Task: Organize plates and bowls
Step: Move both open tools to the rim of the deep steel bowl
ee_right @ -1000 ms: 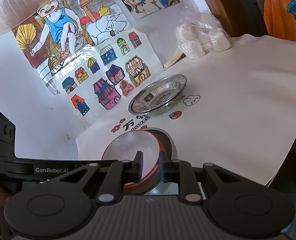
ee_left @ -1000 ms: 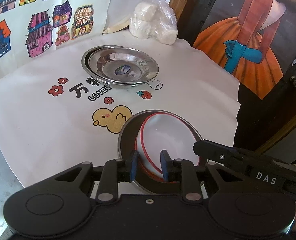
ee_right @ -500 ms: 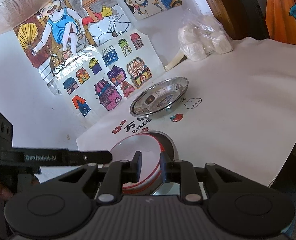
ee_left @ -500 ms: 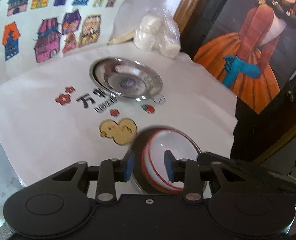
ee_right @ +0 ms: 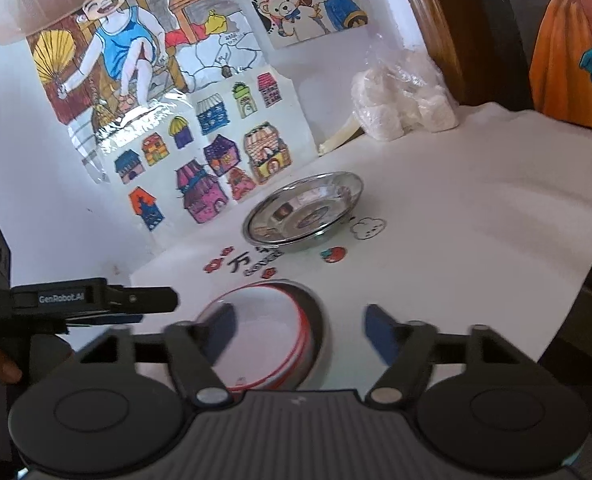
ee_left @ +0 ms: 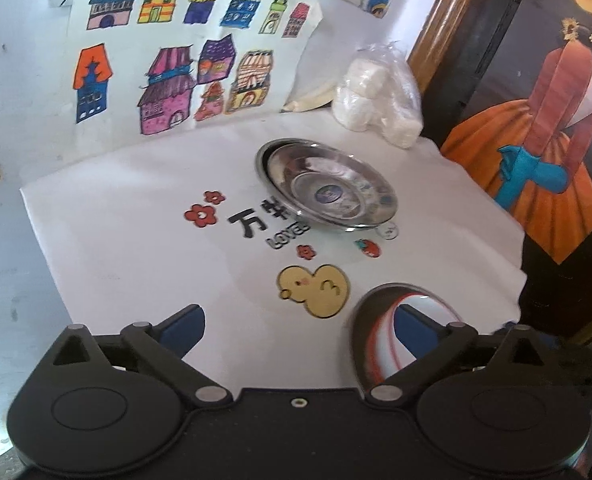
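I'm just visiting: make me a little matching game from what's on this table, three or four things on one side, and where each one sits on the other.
Things:
1. steel plates
2. white bowl
3. plastic bag
4. duck picture

Places:
A. back corner, by the wooden frame
B. printed on the cloth, beside the white bowl
C. nearest the grippers, inside a dark dish
D. middle of the cloth, above the lettering

Pairs: 1-D, 2-C, 3-A, 4-B
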`<state>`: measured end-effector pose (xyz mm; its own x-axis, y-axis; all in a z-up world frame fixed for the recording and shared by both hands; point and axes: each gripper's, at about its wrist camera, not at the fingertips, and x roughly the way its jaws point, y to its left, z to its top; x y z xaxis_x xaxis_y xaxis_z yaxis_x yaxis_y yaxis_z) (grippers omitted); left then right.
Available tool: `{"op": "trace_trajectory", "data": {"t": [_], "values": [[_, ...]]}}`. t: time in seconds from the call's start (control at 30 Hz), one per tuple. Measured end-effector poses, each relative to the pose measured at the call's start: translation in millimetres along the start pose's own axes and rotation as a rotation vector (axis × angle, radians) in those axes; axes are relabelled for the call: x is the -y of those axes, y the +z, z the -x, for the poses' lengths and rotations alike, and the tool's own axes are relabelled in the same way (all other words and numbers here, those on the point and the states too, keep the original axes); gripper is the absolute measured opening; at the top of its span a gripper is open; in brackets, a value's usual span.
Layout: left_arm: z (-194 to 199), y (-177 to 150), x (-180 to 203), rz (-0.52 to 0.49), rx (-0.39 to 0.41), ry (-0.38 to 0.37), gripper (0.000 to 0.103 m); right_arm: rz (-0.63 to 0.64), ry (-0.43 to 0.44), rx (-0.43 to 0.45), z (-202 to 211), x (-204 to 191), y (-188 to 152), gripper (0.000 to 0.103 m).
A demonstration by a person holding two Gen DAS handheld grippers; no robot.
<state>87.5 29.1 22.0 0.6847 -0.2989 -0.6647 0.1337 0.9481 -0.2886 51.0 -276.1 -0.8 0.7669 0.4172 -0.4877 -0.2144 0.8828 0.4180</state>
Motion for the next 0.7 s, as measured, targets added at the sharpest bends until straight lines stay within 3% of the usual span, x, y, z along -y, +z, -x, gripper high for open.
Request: {"op": "trace_trajectory", "data": {"t": [0.2, 0.33, 0.7], "values": [[-7.7, -1.5, -11.3, -0.006, -0.035, 0.026, 0.102, 0.036, -0.086, -0.016, 2.1, 4.5, 2.7, 0.103], [-9.5, -3.7, -17.0, -0.019, -0.043, 0.036, 0.102, 0.047, -0.162, -0.04, 0.1, 6.4, 3.5, 0.103], [-10.3, -4.3, -18.7, -0.075, -0.115, 0.049, 0.102, 0.084, -0.25, -0.124, -1.5, 13.7, 11.7, 0.103]]}}
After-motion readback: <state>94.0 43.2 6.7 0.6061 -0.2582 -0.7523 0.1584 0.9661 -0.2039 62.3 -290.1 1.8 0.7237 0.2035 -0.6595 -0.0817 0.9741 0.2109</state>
